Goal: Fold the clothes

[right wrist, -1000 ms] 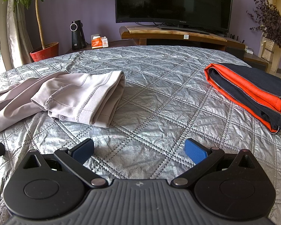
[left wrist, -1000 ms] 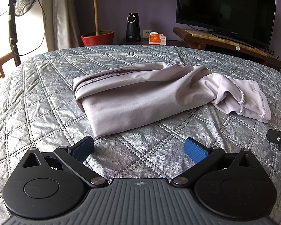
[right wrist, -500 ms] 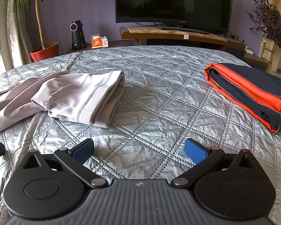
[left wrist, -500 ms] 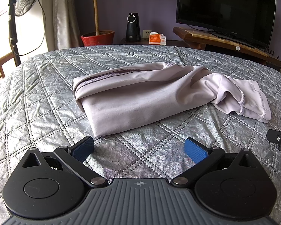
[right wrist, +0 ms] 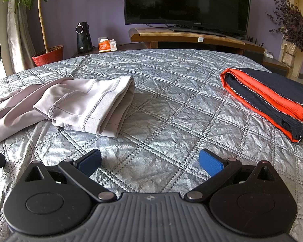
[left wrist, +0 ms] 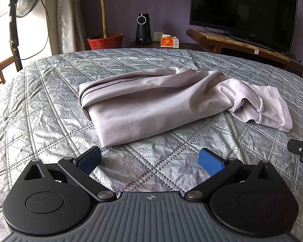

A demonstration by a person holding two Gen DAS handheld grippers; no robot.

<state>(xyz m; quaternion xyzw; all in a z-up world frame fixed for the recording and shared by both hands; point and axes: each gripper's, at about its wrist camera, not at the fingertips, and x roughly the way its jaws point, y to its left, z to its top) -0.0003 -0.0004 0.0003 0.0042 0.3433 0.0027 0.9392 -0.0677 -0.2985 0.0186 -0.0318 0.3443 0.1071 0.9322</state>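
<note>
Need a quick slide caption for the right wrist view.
Open right tool hovers over the quilted bedspread, pale grey garment to its left, folded orange-and-navy jacket to its right.

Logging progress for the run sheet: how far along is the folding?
Done: the navy and orange jacket lies folded flat on the bed. In hand: nothing; the left tool and right tool both hover open over the quilt. Left: the grey garment is folded lengthwise, but its cuffed end is loose and rumpled.
</note>
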